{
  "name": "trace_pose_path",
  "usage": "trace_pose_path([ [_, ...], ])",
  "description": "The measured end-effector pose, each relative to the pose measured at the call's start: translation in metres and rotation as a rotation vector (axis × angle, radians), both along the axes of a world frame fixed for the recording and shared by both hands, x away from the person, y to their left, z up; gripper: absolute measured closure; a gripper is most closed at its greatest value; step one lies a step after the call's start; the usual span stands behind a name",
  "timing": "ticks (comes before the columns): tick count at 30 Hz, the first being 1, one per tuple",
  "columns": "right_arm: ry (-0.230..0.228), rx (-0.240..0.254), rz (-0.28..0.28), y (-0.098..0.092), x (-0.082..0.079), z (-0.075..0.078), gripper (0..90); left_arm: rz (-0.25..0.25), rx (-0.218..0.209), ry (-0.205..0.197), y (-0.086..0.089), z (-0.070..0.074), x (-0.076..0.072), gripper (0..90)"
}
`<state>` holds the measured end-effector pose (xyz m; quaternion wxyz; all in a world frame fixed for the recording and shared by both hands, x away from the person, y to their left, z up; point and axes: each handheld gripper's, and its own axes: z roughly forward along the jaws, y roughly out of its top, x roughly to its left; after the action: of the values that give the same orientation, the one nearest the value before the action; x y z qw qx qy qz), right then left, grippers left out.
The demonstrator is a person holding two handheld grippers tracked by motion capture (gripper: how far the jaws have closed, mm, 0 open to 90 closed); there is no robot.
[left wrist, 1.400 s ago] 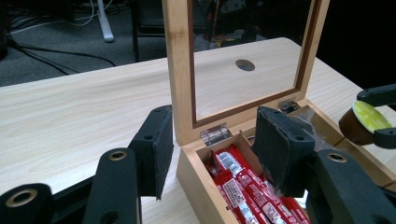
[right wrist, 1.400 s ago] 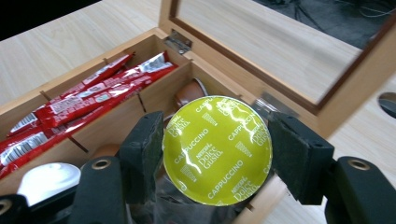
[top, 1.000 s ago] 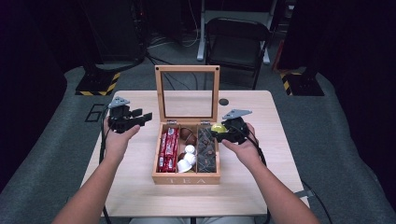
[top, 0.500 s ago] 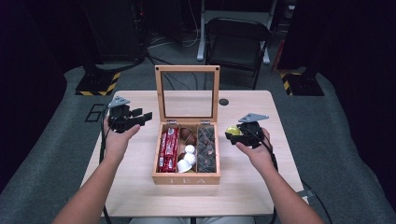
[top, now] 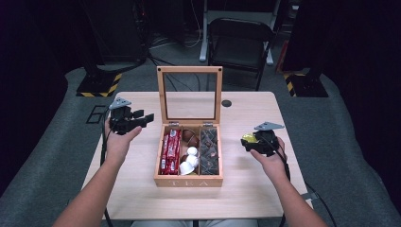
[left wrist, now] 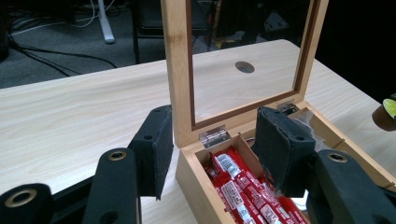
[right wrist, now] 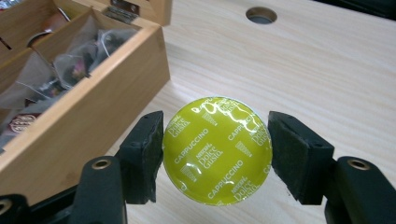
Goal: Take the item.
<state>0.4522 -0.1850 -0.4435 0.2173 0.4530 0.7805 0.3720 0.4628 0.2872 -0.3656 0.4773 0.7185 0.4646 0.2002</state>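
Since a second earlier, your right tongs (top: pixel 250 140) had carried the green-lidded capsule (right wrist: pixel 217 150) out of the wooden box (top: pixel 188 180) and off to its right, above the bare desk (top: pixel 246 184), while your left tongs (top: pixel 142 118) had kept their place beside the box's upright glass lid (top: pixel 190 94). You gripped the capsule by its rim between both pads, and its foil read "Nescafé Dolce Gusto" and "Cappuccino" over and over. Your left tongs stood partly open with nothing in them, the box front read "TEA", and the print on the red packets (left wrist: pixel 238 191) inside was too small to read.
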Motion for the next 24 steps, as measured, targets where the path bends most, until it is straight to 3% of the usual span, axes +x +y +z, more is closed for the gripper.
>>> trace_pose_path([
  [8, 0.023, 0.02, -0.055, -0.014, -0.003, -0.014, 37.3, 0.003, 0.0, 0.001, -0.001, -0.001, 0.0, 47.0],
  [15, 0.031, -0.017, -0.081, -0.023, -0.003, -0.028, 37.3, 0.002, 0.003, 0.002, -0.001, -0.001, 0.0, 46.9],
  [24, 0.055, -0.026, -0.115, -0.029, -0.005, -0.043, 37.3, 0.004, 0.006, 0.006, -0.001, -0.002, 0.0, 46.9],
])
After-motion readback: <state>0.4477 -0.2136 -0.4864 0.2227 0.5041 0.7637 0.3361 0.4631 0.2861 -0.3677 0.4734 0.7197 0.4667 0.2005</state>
